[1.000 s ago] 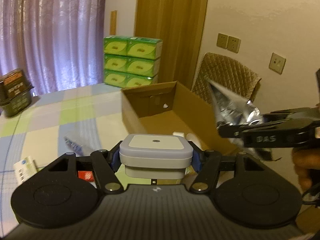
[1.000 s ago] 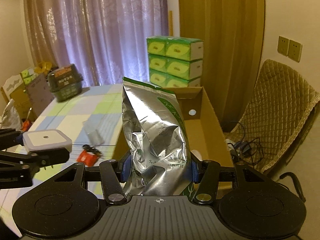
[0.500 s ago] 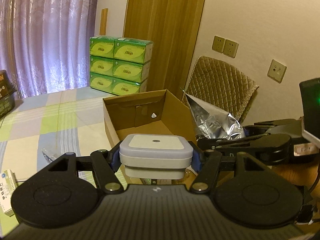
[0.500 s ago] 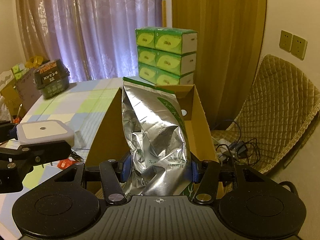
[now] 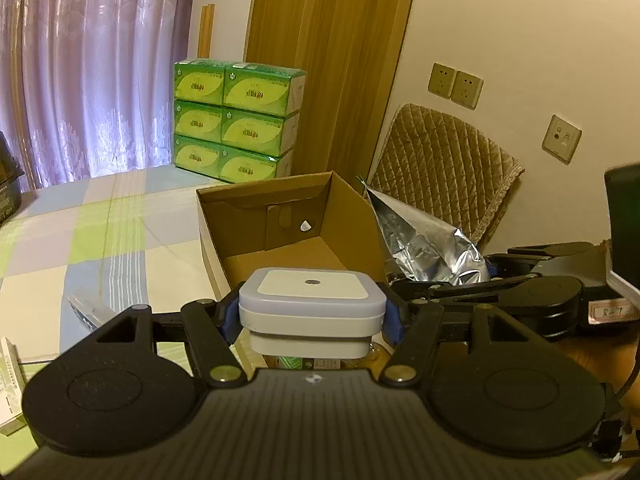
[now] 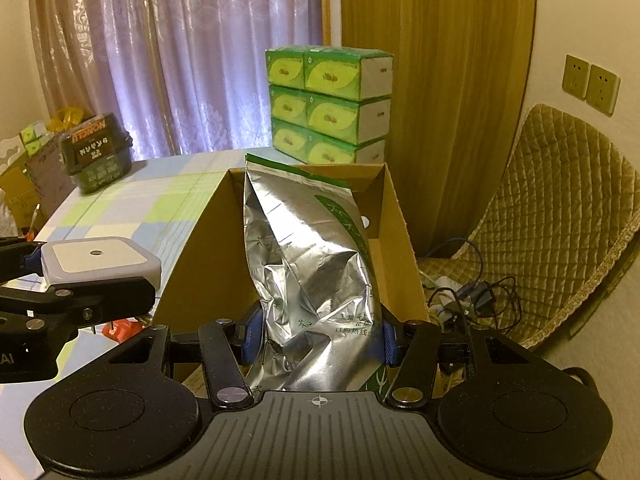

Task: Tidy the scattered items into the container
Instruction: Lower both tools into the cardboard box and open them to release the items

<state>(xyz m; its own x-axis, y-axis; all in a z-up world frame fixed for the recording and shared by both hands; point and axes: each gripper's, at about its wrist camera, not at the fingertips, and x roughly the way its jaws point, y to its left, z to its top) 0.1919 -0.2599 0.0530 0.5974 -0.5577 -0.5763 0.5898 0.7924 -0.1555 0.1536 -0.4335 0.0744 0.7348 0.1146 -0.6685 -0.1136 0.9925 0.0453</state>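
On the table: an open cardboard box (image 5: 280, 216) stands on the checked tablecloth (image 5: 80, 240), its opening upward.
Left gripper (image 5: 313, 316): held level over the near end of the box; fingers closed on a white square device (image 5: 312, 304) at its 2 sides.
Device: lies flat, broad face with a small dark dot upward, above the box's near rim.
Right gripper (image 6: 316, 340): level, just right of the left one, at the box's right wall; fingers clamped on the lower part of a silver foil pouch (image 6: 312, 272).
Pouch: long axis roughly upright, sealed green-edged top upward and leaning toward the box.
Loose on the cloth: a clear packet (image 5: 90, 312), a small carton (image 5: 8, 384), a red item (image 6: 120, 328).
Behind the box: 6 green tissue packs (image 5: 236, 120) stacked.
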